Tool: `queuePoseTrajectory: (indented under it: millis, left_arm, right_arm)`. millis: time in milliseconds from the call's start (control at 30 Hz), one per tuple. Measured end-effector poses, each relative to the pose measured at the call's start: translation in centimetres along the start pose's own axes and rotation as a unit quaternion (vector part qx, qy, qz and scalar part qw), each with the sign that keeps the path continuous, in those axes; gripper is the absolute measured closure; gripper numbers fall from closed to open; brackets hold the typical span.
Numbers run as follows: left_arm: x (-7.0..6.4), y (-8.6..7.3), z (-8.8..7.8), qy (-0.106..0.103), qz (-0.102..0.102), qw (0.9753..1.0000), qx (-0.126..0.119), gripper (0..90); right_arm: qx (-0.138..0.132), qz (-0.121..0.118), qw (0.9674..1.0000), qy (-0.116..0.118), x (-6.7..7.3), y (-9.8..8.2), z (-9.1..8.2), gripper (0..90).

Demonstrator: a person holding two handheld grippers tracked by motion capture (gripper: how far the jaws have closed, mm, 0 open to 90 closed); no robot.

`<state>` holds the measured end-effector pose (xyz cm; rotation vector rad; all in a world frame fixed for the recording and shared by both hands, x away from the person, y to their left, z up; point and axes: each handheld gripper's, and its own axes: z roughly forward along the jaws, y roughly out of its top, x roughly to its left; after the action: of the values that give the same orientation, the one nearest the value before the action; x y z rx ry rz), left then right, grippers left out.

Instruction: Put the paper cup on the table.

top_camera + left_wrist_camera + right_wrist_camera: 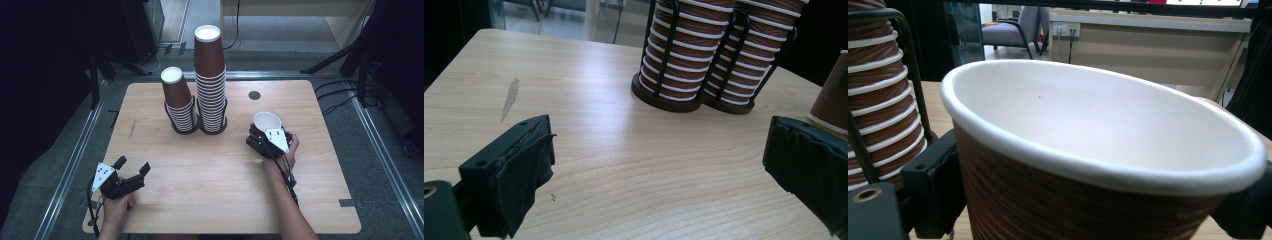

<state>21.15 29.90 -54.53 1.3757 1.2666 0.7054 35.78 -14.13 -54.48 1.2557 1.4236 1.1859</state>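
Paper cup (1098, 150) in right hand-held gripper (267, 136), base hidden behind jaws.

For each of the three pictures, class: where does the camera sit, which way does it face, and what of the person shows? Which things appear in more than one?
High view: above the person's side, facing forward and down on the table; forearms, both hands.
Left gripper view: rides the open left gripper, facing the cup stacks.
Right gripper view: rides the right gripper, shut on the paper cup.
Shared: stacks and cup in all three.
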Motion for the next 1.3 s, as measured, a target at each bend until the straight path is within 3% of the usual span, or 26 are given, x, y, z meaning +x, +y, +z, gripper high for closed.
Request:
queuePoseTrajectory:
  millis: [333, 600, 833, 1300]
  left_arm:
    - [0.0, 0.0, 0.0, -0.001, 0.0, 1.0, -0.001, 0.3]
    - [0.0, 0.0, 0.0, -0.001, -0.001, 1.0, 0.0, 0.3]
    - [0.0, 0.0, 0.0, -0.001, -0.002, 1.0, 0.0, 0.3]
    - [0.1, 0.0, 0.0, -0.002, -0.003, 1.0, 0.0, 0.3]
  right_arm:
    - [0.008, 0.009, 0.9999, 0.01, -0.1, 0.1, -0.3, 0.0]
    - [0.004, 0.008, 0.9997, 0.024, -0.3, 0.1, -0.6, 0.0]
    - [0.007, 0.022, 0.9991, 0.035, -0.6, 0.1, -1.1, 0.0]
    - [0.007, 0.028, 0.9989, 0.037, -1.5, -0.2, -2.8, 0.0]
